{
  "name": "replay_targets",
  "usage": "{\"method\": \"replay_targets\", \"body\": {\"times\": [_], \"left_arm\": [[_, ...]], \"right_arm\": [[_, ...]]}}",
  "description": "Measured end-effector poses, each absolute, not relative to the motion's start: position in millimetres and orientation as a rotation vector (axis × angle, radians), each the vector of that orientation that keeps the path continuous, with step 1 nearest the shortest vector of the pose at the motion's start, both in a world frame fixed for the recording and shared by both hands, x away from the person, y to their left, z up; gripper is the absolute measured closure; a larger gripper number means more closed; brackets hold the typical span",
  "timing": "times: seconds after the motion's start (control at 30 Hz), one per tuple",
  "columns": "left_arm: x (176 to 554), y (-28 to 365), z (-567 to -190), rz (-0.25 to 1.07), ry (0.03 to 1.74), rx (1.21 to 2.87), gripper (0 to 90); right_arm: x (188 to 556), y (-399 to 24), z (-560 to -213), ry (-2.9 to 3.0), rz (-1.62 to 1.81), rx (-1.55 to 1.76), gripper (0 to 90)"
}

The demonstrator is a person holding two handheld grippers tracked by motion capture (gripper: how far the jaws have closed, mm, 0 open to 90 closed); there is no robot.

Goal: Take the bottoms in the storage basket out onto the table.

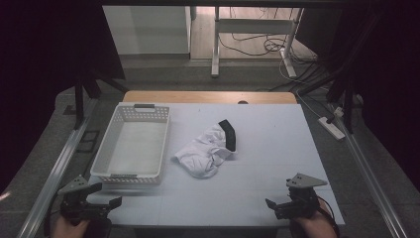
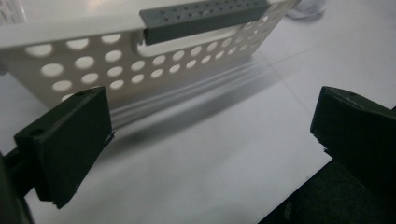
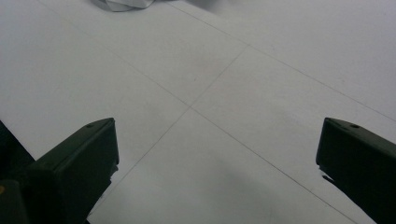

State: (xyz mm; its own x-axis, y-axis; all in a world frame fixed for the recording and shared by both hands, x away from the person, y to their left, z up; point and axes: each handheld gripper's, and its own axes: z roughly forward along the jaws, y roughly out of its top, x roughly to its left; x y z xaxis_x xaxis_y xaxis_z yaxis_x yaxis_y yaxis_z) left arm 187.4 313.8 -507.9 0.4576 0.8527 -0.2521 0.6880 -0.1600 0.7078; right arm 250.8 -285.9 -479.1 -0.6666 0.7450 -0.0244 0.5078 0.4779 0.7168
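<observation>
Both tools sit low at the near edge of the counter (image 1: 277,148), one at each near corner. The left tool (image 1: 101,194) hovers by the near left corner, jaws spread wide with nothing between them. Its own camera confirms it: two black jaws far apart and bare white surface in the gap. Right ahead of it stands the white basket (image 1: 131,144), a perforated plastic tub with round holes along its wall. Its near end (image 2: 154,60) fills the top of the left gripper view, and the grey handle strip (image 2: 203,17) runs along the rim. The basket rests on the left side of the counter, long side running from near edge to far edge, and it looks empty inside.

Over on the other side, the right tool (image 1: 278,204) hangs at the near right corner, also spread wide and gripping nothing. The right gripper view shows both jaws far apart over plain white surface crossed by thin seam lines.

The white cloth (image 1: 205,152) lies crumpled around the middle of the counter, just to the right of the basket and not touching it. A black band (image 1: 229,134) runs along its far right side. A sliver of that cloth (image 3: 123,4) peeks in at the top of the right gripper view. The cloth is well apart from both tools, with open surface between. A strip of wood (image 1: 208,96) shows along the far edge.
</observation>
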Motion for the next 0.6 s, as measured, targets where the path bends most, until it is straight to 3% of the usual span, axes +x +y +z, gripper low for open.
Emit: {"method": "replay_targets", "body": {"times": [0.6], "left_arm": [[186.1,315.7,-509.7,0.219,1.291,1.956,0.1]], "right_arm": [[251.1,-285.3,-479.5,2.4,0.987,1.053,0.0]]}}
